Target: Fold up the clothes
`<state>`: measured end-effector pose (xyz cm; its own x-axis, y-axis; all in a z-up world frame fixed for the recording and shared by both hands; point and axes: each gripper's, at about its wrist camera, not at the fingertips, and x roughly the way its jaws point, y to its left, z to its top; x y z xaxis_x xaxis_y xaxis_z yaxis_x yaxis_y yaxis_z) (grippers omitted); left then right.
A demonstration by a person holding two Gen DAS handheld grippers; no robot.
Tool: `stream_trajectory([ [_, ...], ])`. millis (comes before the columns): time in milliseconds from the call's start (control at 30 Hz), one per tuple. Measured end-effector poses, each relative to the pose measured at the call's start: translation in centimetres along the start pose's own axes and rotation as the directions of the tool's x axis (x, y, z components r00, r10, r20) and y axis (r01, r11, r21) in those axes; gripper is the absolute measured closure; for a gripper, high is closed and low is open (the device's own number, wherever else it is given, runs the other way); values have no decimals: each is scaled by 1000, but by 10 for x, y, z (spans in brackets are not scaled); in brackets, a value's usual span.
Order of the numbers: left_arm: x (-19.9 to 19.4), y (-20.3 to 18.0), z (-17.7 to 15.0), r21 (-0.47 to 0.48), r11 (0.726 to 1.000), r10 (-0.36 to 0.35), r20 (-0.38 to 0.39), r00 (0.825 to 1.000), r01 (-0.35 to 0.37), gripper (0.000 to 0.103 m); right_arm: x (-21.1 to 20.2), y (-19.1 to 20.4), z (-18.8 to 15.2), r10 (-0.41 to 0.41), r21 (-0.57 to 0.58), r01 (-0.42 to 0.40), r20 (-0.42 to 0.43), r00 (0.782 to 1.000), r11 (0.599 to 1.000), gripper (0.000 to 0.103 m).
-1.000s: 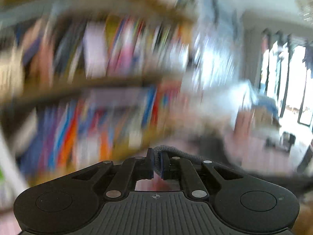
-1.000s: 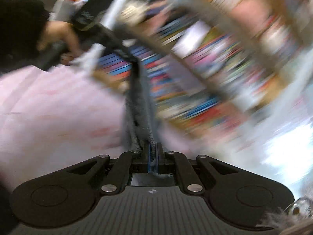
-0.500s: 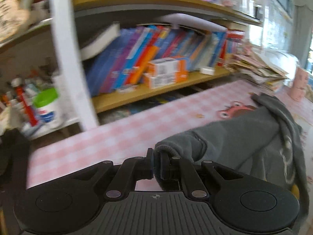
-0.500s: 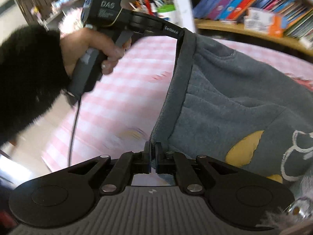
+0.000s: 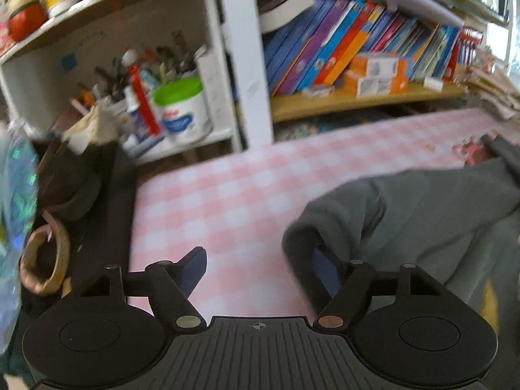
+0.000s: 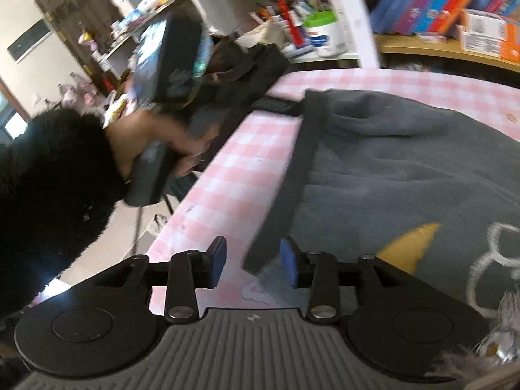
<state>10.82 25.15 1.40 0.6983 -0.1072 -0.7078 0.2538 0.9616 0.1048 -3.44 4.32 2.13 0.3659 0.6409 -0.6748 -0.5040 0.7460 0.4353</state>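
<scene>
Grey sweatshirt (image 6: 406, 169) lies spread on my pink-checked desk (image 5: 234, 201). Both my left claw (image 5: 260, 265) and right claw (image 6: 253, 261) gape apart, holding nothing. I should smooth the hem flat before regripping for a fold.

Sweatshirt (image 6: 406, 169) on table (image 5: 227, 201); bookshelf (image 5: 357, 97) behind table.

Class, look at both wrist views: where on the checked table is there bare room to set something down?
Bare pink-checked table lies between the grey garment and the table's left edge by the dark clutter, in front of the open left gripper. Crowded: the garment side and the bookshelf behind.
</scene>
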Motion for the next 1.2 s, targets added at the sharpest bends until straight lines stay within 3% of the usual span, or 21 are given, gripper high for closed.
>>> stream_trajectory([
  [100,-10,11,-16,-58,998,19,0,1000,-19,29,-19,-27,-12,-61,72,60,19,998,996,63],
  [167,-11,11,-25,-149,988,-26,7,1000,27,34,-35,-49,-24,-131,151,124,34,991,981,63],
  [200,-11,10,-30,-194,979,-57,10,998,58,39,-43,-61,-30,-168,191,157,41,985,969,63],
  [233,-10,9,-36,-240,967,-87,15,996,88,54,-49,-74,-35,-207,233,191,46,977,954,63],
  [267,-10,8,-41,-284,952,-116,21,993,117,62,-56,-87,-41,-248,280,225,49,968,933,63],
  [333,-9,6,-51,-370,912,-174,37,984,175,90,-68,-108,-49,-310,363,272,51,949,891,63],
  [433,-8,3,-66,-491,832,-256,71,964,257,97,-83,-132,-55,-378,437,315,61,924,842,63],
  [533,-6,0,-82,-599,729,-331,116,937,331,103,-97,-144,-52,-436,451,359,78,896,817,63],
  [600,-6,2,-88,-638,695,-337,117,934,331,103,-104,-152,-46,-476,454,391,87,875,801,61],
  [800,-36,-17,-89,-572,717,-388,147,910,398,102,-119,-199,-17,-629,495,523,65,774,694,47],
  [867,-38,-24,-97,-564,736,-380,112,918,374,102,-119,-215,-2,-667,487,564,52,744,667,47],
  [933,-37,-30,-106,-560,757,-365,65,929,336,102,-113,-225,14,-686,474,589,47,726,655,46],
  [1033,-34,-34,-121,-594,739,-369,37,929,317,103,-93,-235,39,-714,417,641,28,700,645,44],
  [1200,-38,-38,-121,-590,750,-351,28,936,299,103,-50,-251,62,-803,271,785,-65,592,557,45],
])
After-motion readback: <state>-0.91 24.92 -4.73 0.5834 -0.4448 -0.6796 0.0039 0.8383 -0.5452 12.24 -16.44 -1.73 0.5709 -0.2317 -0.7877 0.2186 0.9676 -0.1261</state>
